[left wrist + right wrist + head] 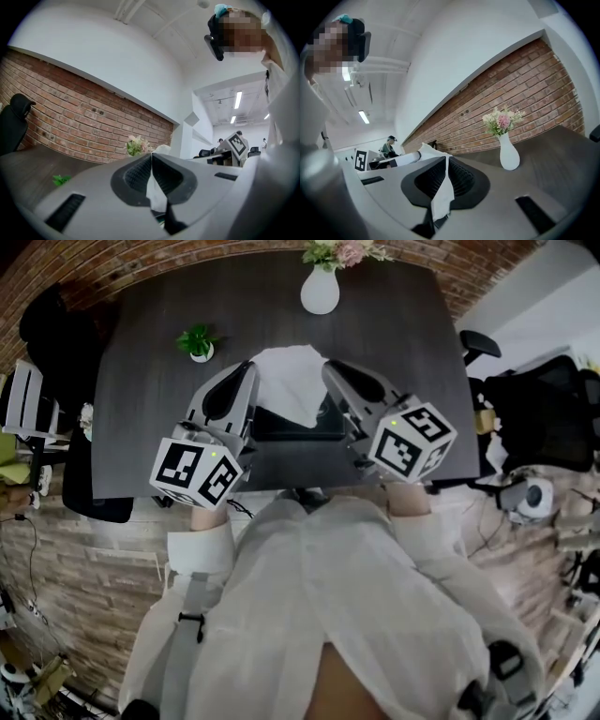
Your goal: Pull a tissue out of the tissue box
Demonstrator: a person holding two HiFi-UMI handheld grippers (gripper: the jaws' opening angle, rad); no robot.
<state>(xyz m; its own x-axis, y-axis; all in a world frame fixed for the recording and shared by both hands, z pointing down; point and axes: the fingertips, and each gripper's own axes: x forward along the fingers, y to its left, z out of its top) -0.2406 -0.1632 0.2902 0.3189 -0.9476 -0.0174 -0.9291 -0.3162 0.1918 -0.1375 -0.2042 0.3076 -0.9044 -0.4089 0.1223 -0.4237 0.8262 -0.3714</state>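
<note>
Dark tabletop backed by brick wall, white tissue held up at frame centre over dark tissue box, one side pinched by left gripper, the other pinched by right gripper, flower vase at upper centre, small potted plant at upper left.

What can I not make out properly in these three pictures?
Tissue box: head view, its opening is covered by the tissue.
Flowers: head view, cut off by the top edge.
Potted plant: left gripper view, only leaves show; the pot is hidden behind the left gripper.
</note>
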